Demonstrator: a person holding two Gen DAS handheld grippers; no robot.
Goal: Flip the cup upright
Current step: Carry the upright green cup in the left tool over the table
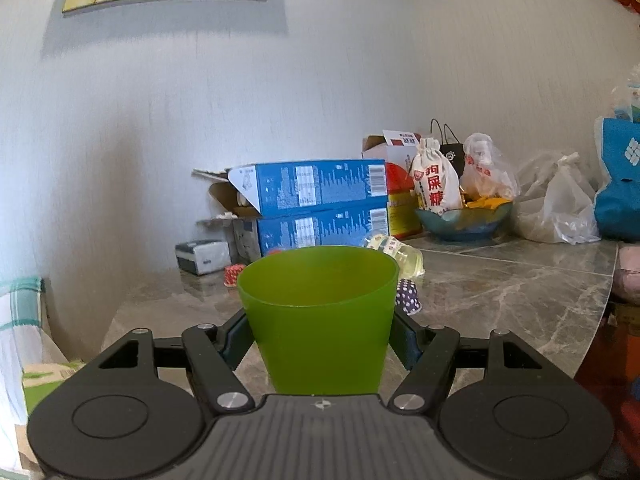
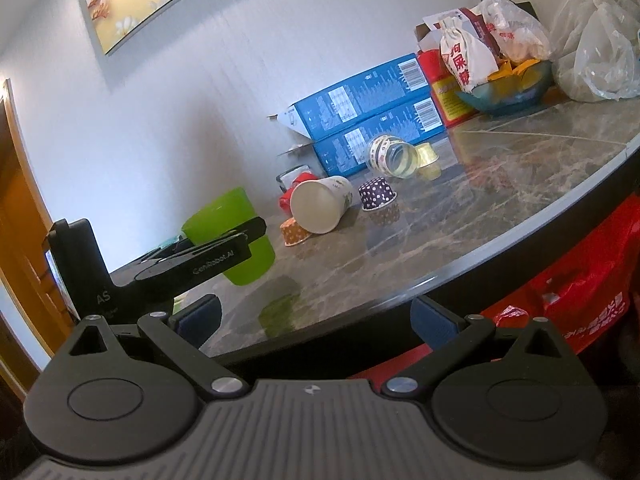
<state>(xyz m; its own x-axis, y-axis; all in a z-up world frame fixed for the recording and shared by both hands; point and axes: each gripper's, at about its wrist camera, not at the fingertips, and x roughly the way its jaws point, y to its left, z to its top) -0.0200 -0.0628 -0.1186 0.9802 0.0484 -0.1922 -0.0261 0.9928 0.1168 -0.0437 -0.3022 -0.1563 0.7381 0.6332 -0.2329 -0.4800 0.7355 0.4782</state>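
Note:
A green plastic cup stands upright, mouth up, between the fingers of my left gripper, which is shut on its sides. In the right wrist view the same green cup is held just above the marble table near its left edge, with the left gripper around it. My right gripper is open and empty, off the table's front edge. A white paper cup lies on its side mid-table.
Small paper cups lie about: purple dotted, orange, yellow. A clear jar lies on its side. Two blue boxes, a bowl with bags and plastic bags stand at the back.

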